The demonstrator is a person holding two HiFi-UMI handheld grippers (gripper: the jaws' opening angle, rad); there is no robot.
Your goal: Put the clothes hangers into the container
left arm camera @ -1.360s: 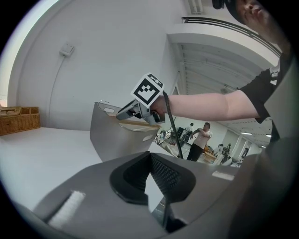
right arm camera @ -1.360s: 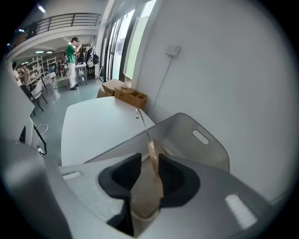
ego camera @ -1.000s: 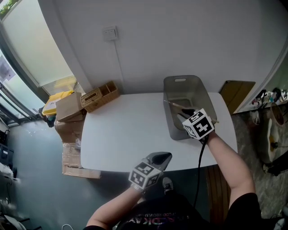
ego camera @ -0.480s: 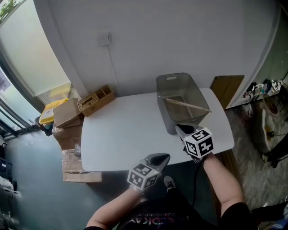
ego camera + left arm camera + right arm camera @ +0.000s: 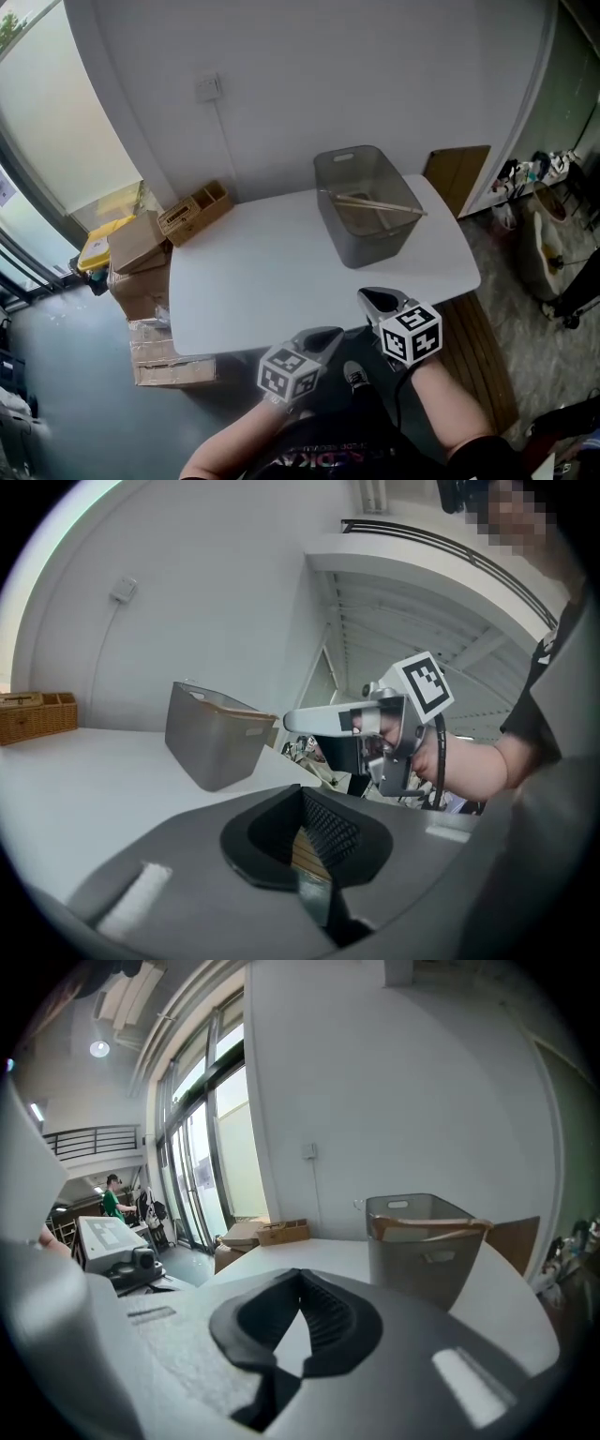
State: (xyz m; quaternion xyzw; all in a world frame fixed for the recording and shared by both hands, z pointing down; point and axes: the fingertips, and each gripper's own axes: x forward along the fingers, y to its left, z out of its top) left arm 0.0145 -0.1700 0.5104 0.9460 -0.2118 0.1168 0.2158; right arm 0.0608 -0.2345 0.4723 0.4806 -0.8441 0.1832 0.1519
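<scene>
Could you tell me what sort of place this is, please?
Probably an office or studio workroom, not a home: a plain white table against a bare wall, stacked cardboard boxes beside it, and tall glazed windows.

Ahead of the right claw (image 5: 378,300), the bin (image 5: 375,246) is smooth grey plastic, a bit see-through. The hangers (image 5: 375,204) on it look like pale wood. The table (image 5: 272,272) is white, smooth and matt. Far left of the claw, the basket (image 5: 195,208) is rough and woven, and the boxes (image 5: 136,242) are brown cardboard.

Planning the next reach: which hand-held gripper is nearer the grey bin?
Right. The right hand-held gripper hangs at the table's near edge, in front of the bin; the left hand-held gripper is farther back, leftward.
</scene>
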